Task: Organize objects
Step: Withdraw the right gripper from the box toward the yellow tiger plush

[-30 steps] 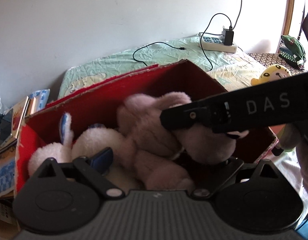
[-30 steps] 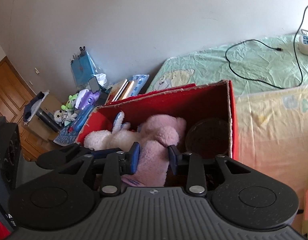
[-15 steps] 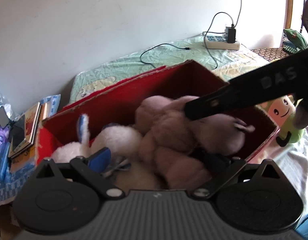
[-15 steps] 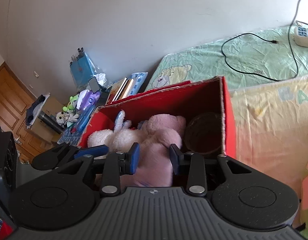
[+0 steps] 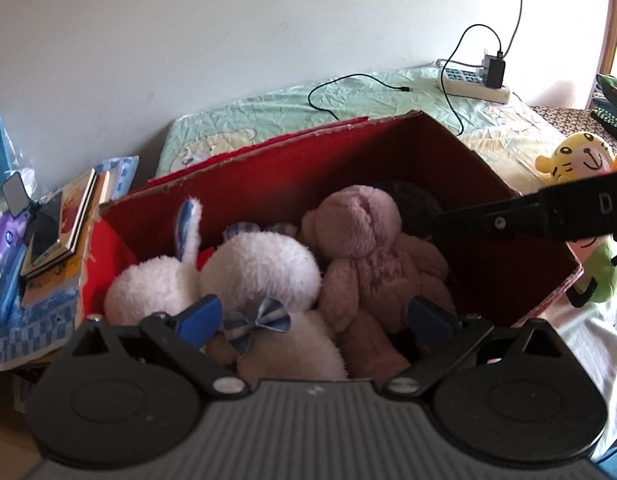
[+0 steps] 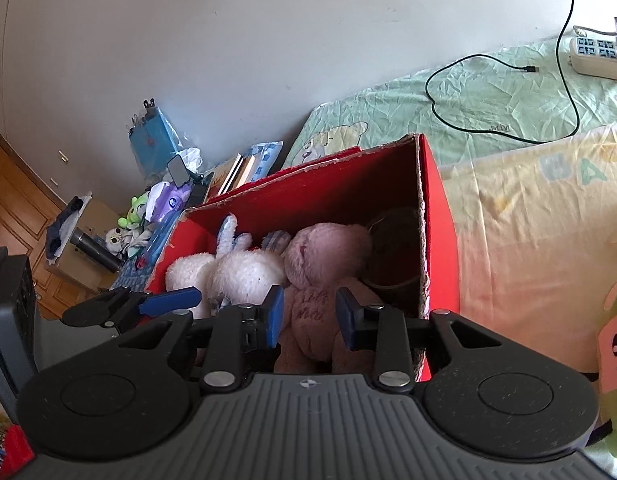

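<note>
A red cardboard box [image 5: 268,176] [image 6: 438,216] stands on the bed. Inside it a white bunny plush [image 5: 264,268] [image 6: 236,272] lies beside a pink teddy bear [image 5: 372,256] [image 6: 320,256], with a dark round object [image 5: 418,200] [image 6: 392,256] behind the bear. My left gripper [image 5: 312,316] hovers wide open over the near edge of the box, holding nothing. My right gripper [image 6: 310,316] is partly open above the bear, and its fingers show no contact with it. In the left wrist view its black finger [image 5: 508,220] reaches in from the right, beside the bear's head.
A yellow tiger plush [image 5: 580,160] and a green-bodied plush [image 5: 600,268] [image 6: 616,344] lie on the bed to the right of the box. A power strip [image 5: 472,84] [image 6: 592,54] with a black cable sits near the wall. Books and a phone [image 5: 64,220] are stacked at the left.
The pink bear has dropped from under the right gripper's finger and now lies settled in the box. The right gripper has drawn back to the right, and both views have pulled back from the box.
</note>
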